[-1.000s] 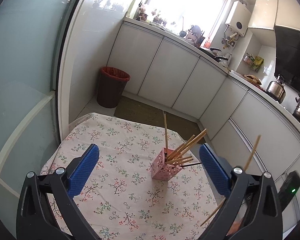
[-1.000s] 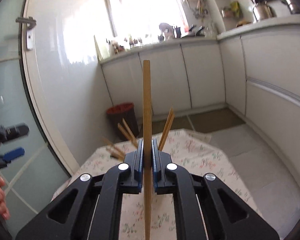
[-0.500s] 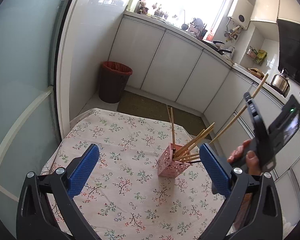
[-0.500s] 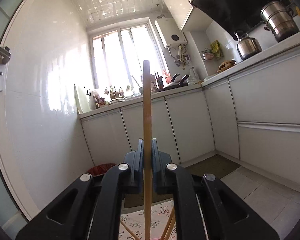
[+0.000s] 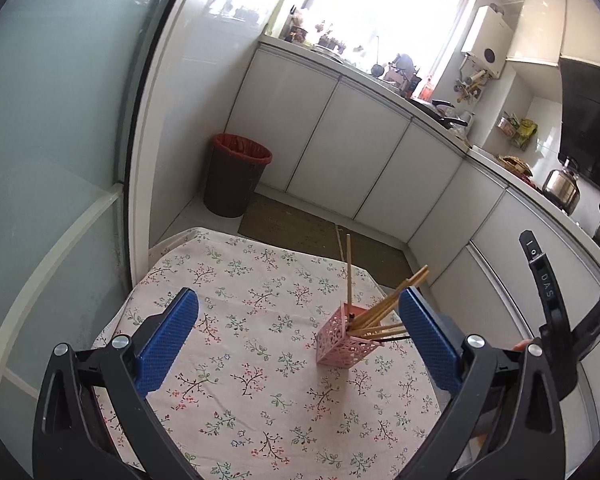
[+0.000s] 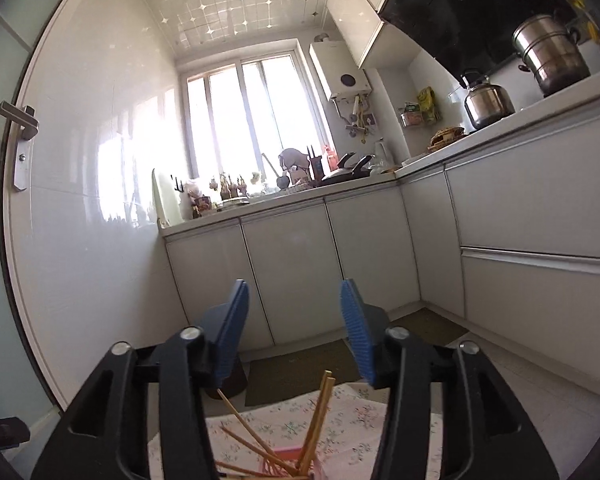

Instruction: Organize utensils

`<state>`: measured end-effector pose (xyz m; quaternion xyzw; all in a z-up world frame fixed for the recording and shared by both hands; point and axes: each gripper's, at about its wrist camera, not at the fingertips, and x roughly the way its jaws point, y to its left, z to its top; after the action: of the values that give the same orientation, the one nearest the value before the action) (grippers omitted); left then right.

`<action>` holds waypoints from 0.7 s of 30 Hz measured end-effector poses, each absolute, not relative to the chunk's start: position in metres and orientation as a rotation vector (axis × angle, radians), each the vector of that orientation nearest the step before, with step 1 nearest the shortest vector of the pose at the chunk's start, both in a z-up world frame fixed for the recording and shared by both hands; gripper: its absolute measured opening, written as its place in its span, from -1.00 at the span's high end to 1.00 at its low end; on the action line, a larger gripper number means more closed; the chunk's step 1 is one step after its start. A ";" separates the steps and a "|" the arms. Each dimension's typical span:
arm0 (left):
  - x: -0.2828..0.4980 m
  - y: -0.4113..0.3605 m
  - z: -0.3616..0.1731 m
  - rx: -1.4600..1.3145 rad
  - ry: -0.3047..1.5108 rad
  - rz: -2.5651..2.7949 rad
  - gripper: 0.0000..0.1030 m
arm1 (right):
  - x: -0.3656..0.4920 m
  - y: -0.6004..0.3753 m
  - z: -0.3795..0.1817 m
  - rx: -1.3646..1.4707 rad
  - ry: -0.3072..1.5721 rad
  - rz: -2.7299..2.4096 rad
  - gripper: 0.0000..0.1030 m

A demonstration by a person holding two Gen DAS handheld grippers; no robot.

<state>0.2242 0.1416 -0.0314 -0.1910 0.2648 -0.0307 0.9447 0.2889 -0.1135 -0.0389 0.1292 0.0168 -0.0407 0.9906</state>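
Now hovering right gripper directly above pink holder, fingers spread, empty; chopsticks leaning upward toward it; left gripper gaping empty, farther back over surface.

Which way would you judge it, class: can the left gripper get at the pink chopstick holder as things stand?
Probably yes. The left gripper is open, and only bare tablecloth lies between it and the pink holder, though the splayed chopsticks could snag.
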 end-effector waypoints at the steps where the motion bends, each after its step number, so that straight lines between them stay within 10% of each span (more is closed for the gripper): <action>1: 0.221 0.133 -0.029 -0.368 0.538 -0.069 -0.86 | 0.280 -0.115 -0.036 0.239 0.075 -0.099 -0.47; 10: 0.175 0.059 -0.006 -0.213 0.459 -0.014 -0.87 | 0.213 -0.138 -0.036 0.125 0.394 -0.192 -0.88; 21: 0.116 0.019 0.017 -0.191 0.490 -0.005 -0.87 | 0.134 -0.173 -0.024 0.195 0.542 -0.260 -0.88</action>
<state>0.1160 0.0191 0.0169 -0.0942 0.2419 -0.0025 0.9657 0.1338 -0.1731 -0.0238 0.0960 0.2663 -0.1280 0.9505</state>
